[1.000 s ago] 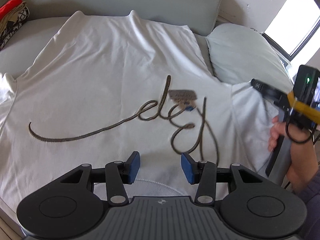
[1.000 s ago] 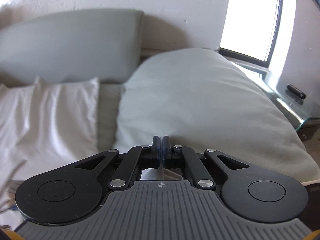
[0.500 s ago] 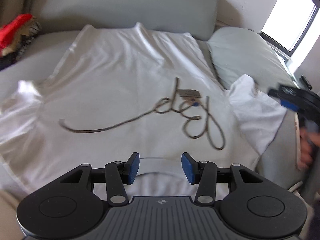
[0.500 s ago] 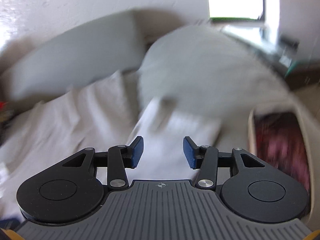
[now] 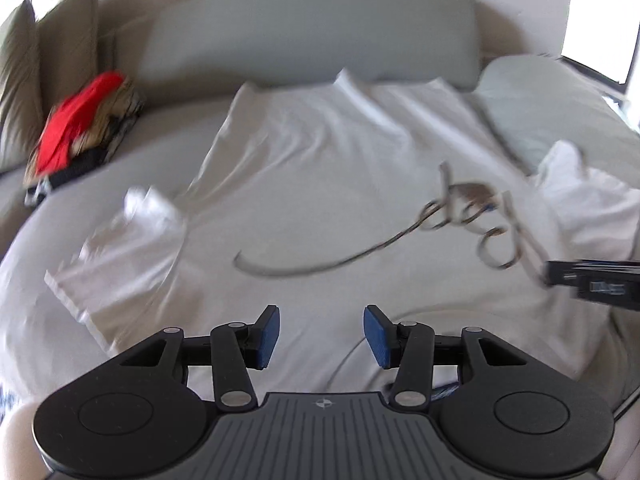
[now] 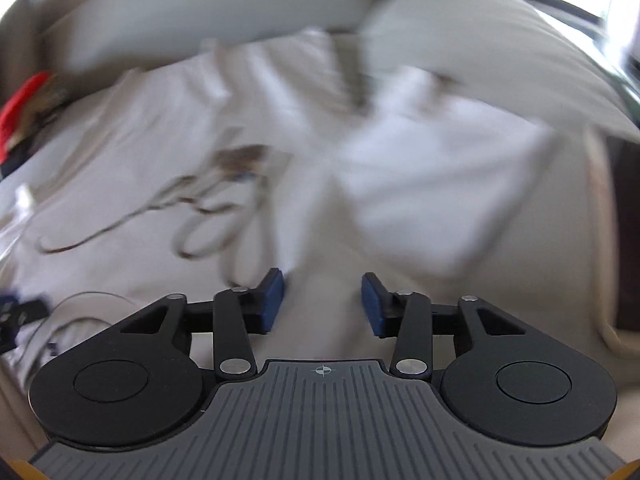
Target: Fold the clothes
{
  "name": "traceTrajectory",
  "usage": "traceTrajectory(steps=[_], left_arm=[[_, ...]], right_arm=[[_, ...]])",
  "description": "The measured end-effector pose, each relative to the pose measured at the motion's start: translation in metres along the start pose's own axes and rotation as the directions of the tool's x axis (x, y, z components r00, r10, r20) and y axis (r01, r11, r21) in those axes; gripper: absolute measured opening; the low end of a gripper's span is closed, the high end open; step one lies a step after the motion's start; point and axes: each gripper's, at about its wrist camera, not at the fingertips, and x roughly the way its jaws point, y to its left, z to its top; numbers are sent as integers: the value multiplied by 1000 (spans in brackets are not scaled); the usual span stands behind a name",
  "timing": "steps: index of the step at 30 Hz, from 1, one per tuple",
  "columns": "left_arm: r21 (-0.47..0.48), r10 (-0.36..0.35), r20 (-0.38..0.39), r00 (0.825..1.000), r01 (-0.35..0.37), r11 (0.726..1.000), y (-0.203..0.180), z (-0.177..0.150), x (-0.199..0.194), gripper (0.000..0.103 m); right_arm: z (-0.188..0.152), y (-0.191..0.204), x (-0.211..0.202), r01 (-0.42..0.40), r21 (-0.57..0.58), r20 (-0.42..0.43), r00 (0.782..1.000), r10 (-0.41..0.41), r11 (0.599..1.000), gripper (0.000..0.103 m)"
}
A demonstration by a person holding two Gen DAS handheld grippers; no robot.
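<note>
A white T-shirt (image 5: 320, 184) with dark cursive script (image 5: 452, 216) lies spread flat on a grey bed, collar towards me. Its left sleeve (image 5: 120, 248) and right sleeve (image 5: 588, 200) lie out to the sides. My left gripper (image 5: 320, 336) is open and empty, above the shirt's near edge. My right gripper (image 6: 322, 304) is open and empty, above the shirt's right side near the right sleeve (image 6: 436, 184); the shirt (image 6: 132, 152) and script (image 6: 200, 216) show blurred there. The right gripper's tip also shows in the left wrist view (image 5: 592, 284).
A grey headboard cushion (image 5: 312, 36) runs along the back. A grey pillow (image 5: 552, 108) lies at the right, near a bright window. A pile of red and patterned clothes (image 5: 76, 136) sits at the far left beside upright cushions (image 5: 44, 72).
My right gripper opened and let go of the right sleeve, then swung down and left over the shirt. My left gripper pulled back, showing more of the bed. Both views are motion-blurred.
</note>
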Motion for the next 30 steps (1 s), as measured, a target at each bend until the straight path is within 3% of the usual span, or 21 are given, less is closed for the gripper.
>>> traceTrajectory(steps=[3, 6, 10, 12, 15, 17, 20, 24, 28, 29, 30], left_arm=[[-55, 16, -12, 1000, -16, 998, 24, -9, 0, 49], [-92, 8, -22, 1000, -10, 996, 36, -13, -8, 48], [-140, 17, -3, 1000, -17, 990, 37, -14, -27, 47], [-133, 15, 45, 999, -9, 991, 32, -13, -37, 48], [-95, 20, 89, 996, -12, 995, 23, -13, -37, 49], [-64, 27, 64, 998, -23, 998, 17, -16, -27, 49], [-46, 40, 10, 999, -40, 998, 13, -26, -11, 50], [-4, 39, -12, 999, -39, 999, 7, -36, -20, 50], [41, 8, -84, 996, -5, 999, 4, -48, -31, 50], [49, -5, -112, 994, 10, 999, 3, -51, -33, 50], [48, 3, -89, 996, 2, 999, 3, -51, -36, 50]], right_arm=[[-10, -29, -3, 93, 56, -32, 995, -91, 994, 44], [-13, -49, -11, 92, 141, -79, 994, -82, 986, 26], [-13, -36, -36, 14, 153, -2, 1000, -14, 988, 35], [-9, -19, -40, -55, 114, 29, 998, 52, 992, 41], [-6, 11, -37, -131, 11, 68, 989, 130, 991, 41], [-7, 27, -30, -141, -55, 64, 987, 144, 988, 41], [-16, 41, -21, -143, -115, 4, 990, 144, 983, 41], [-28, 37, -31, -121, -129, -34, 992, 118, 984, 40], [-32, 16, -42, -141, -13, -152, 979, 137, 990, 41], [-35, 10, -46, -151, 16, -156, 976, 152, 988, 41], [-37, 6, -51, -171, 37, -136, 975, 174, 985, 41]])
